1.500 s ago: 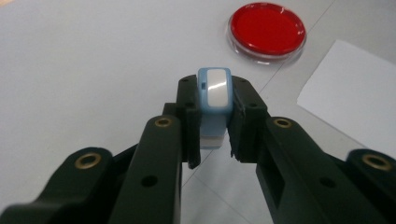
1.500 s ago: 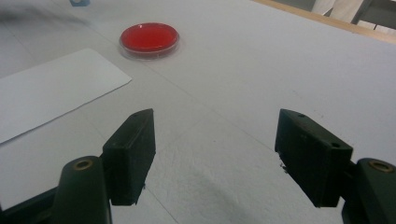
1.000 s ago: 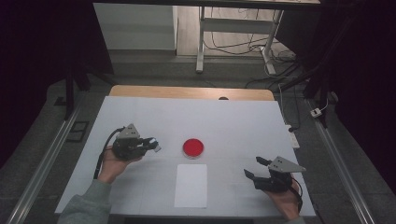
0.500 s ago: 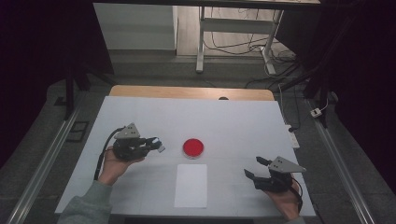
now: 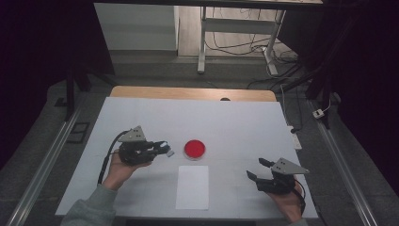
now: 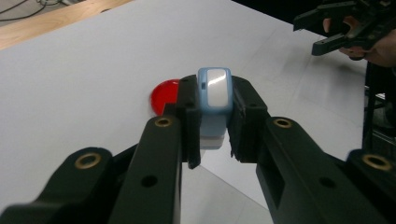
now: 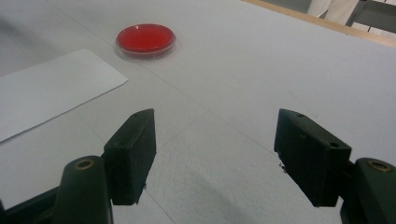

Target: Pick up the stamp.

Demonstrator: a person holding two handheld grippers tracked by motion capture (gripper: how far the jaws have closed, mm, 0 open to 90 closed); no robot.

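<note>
White table (image 5: 235,117) in a dark room — left claw (image 5: 162,149) pinching a blue stamp (image 6: 214,100), right claw (image 5: 258,168) spread.

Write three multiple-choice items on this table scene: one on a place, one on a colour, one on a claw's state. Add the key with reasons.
1. Where does the white paper sheet lie relative to the round red shallow dish?
A. beyond it
B. on the person's side of it
C. under it

2. What colour is the small stamp-like block in the left claw?
A. light blue
B. green
C. yellow

3. How does the right claw stand?
A. shut on the dish
B. shut on the paper
C. open, with nothing in it

Key: B, the high view shows the sheet below the dish; A, its blue shell shows between the jaws; C, bare table lies between its jaws.
</note>
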